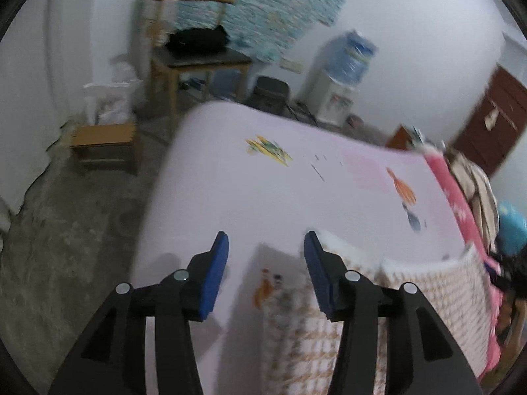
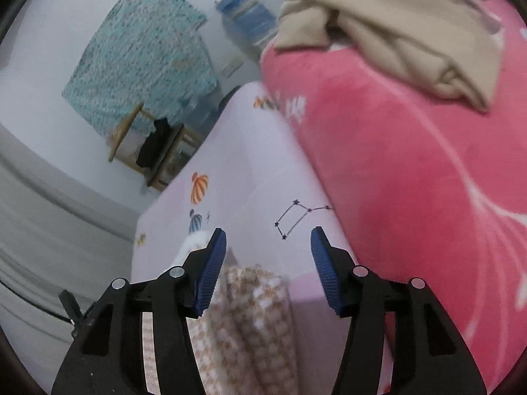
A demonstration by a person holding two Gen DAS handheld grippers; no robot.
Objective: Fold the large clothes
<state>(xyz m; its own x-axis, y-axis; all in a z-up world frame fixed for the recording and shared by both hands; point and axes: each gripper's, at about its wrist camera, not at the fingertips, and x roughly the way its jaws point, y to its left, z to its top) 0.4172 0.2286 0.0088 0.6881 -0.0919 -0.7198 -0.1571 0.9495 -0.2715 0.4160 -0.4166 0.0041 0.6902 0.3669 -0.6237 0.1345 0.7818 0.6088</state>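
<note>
Fuzzy woven houndstooth garment (image 1: pixel 411 296), smooth matt printed sheet (image 1: pixel 263 197). Plush pink blanket (image 2: pixel 411 164). Ribbed blue rubbery pads (image 2: pixel 210 270), matt blk plastic.

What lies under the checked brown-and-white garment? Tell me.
The checked garment rests on a pale printed sheet; beside it a pink blanket. Whatever lies directly beneath the garment is covered.

The checked garment (image 1: pixel 378 299) is lying on the near part of the sheet (image 1: pixel 263 181). The blanket (image 2: pixel 411 181) is lying to the right of the sheet, with the folded cloth (image 2: pixel 395 33) on it. Behind the bed, the chair (image 1: pixel 194 52) is standing left of the water dispenser (image 1: pixel 342 79).
</note>
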